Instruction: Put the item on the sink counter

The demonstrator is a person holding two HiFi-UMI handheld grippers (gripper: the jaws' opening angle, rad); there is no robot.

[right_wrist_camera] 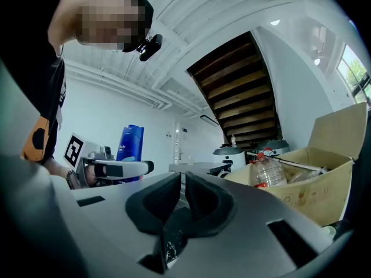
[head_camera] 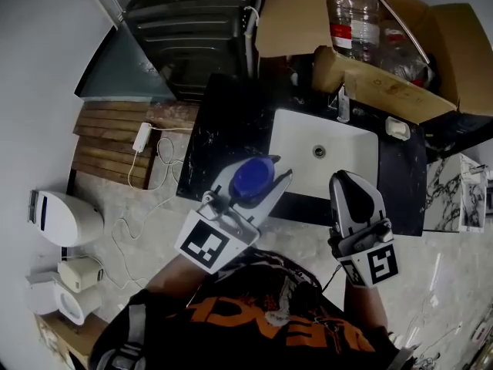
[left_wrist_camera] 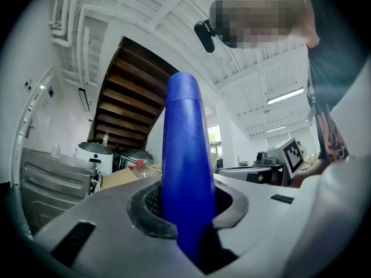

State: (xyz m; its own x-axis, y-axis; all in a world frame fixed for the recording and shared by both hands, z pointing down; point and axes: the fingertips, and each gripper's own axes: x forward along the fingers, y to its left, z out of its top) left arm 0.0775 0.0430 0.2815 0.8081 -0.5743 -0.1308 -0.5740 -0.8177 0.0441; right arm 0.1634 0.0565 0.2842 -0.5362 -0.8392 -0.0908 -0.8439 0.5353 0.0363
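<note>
Near edge of counter: the left gripper (head_camera: 260, 182) hangs over the near edge of the black sink counter (head_camera: 231, 129), at the near left corner of the white basin (head_camera: 339, 160).
Item: 1 blue bottle (left_wrist_camera: 184, 155), upright, clear of the counter top, not yet set down.
Left tongs: clamped on the blue bottle, 1 pad on each side of its body.
Right tongs: the right gripper (right_wrist_camera: 181, 196) is drawn together to a thin slit, with nothing between the pads; it sits near the basin's near right corner.
Open room: the bare black strip left of the basin, from near edge to far edge, carries nothing.
Far edge: a tap (head_camera: 343, 102) stands behind the basin; a cardboard box (head_camera: 370, 83) holding clear plastic bottles (head_camera: 350, 14) overhangs the far right corner.
Right edge: a white soap dish (head_camera: 397, 128) lies beside the basin.
Floor: pale marbled stone, with a wooden slat platform (head_camera: 112, 141) and a white cable to the left of the counter.
Room: white walls, a dark timber stair overhead.
</note>
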